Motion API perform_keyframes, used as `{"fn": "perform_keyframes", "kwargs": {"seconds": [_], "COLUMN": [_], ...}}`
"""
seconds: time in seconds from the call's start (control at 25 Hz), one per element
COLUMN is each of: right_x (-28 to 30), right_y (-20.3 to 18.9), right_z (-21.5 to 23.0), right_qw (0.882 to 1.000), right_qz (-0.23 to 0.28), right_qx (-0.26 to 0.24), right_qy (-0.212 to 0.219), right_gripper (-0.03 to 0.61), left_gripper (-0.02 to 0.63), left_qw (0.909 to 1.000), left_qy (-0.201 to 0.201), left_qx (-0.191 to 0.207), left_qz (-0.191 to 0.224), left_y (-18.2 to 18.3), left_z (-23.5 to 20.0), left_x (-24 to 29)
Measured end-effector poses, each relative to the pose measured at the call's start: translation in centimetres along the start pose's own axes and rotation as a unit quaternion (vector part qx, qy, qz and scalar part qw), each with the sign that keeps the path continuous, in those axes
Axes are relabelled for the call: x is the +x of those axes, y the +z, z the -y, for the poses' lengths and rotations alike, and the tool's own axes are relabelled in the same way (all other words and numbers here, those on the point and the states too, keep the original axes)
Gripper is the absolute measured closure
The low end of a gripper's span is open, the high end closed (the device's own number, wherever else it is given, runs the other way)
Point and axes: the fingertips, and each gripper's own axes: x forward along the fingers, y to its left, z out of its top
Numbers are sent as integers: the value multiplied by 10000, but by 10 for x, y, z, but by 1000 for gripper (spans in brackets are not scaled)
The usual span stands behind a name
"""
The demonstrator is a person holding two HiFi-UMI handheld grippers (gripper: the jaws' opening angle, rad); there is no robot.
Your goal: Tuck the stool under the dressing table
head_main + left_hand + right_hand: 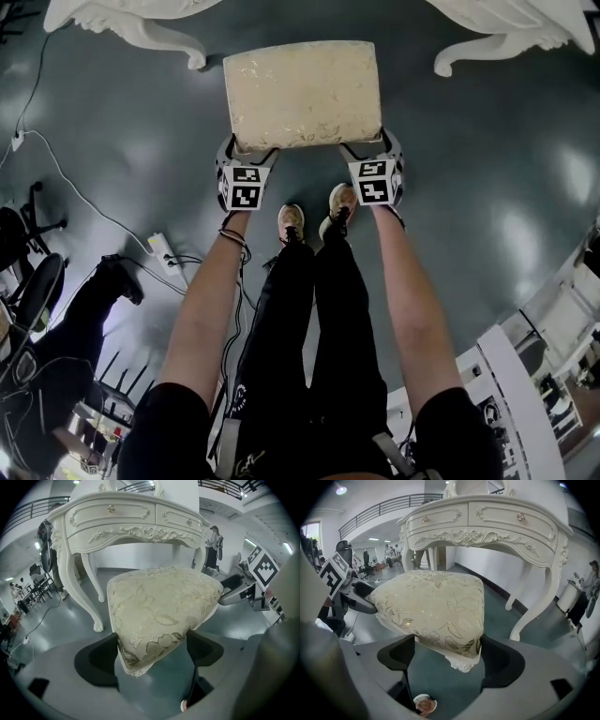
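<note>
The stool (302,94) has a cream cushion with a gold floral pattern and stands on the grey floor just in front of the white dressing table (159,33). My left gripper (251,150) clasps its near left corner, and my right gripper (364,145) clasps its near right corner. In the left gripper view the cushion corner (159,606) fills the gap between the dark pads of the left gripper (151,651). The right gripper view shows the same: the cushion (431,606) is pressed between the pads of the right gripper (446,656). The carved table (117,520) (497,522) rises right behind the stool, with its legs on either side.
A power strip with a white cable (161,248) lies on the floor to the left, next to a black office chair (28,281). My shoes (292,220) stand just behind the stool. White furniture (525,375) sits at the lower right. A bin (565,597) stands beyond the table's right leg.
</note>
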Motion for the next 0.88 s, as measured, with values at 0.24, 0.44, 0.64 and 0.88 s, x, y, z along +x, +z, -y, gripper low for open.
{"fn": "perform_keyframes", "kwargs": {"seconds": [0.24,0.44,0.64,0.88], "right_x": [14,26,43,58], "right_y": [24,45,65,88], "right_z": [40,71,88,111], "right_qw": [9998,9996,9991,9972], "right_qz": [79,185,340,518], "right_qx": [173,167,235,486], "right_qy": [-105,-99,-95,-242], "right_gripper": [155,167,193,209], "left_gripper": [133,133,138,144], "left_qw": [10000,9998,9985,9968], "left_qy": [59,209,328,374], "left_qx": [38,55,421,679], "left_qz": [25,19,94,211], "left_y": [47,72,105,142], "left_z": [-4,-10,-22,-30], "left_x": [24,50,67,91]}}
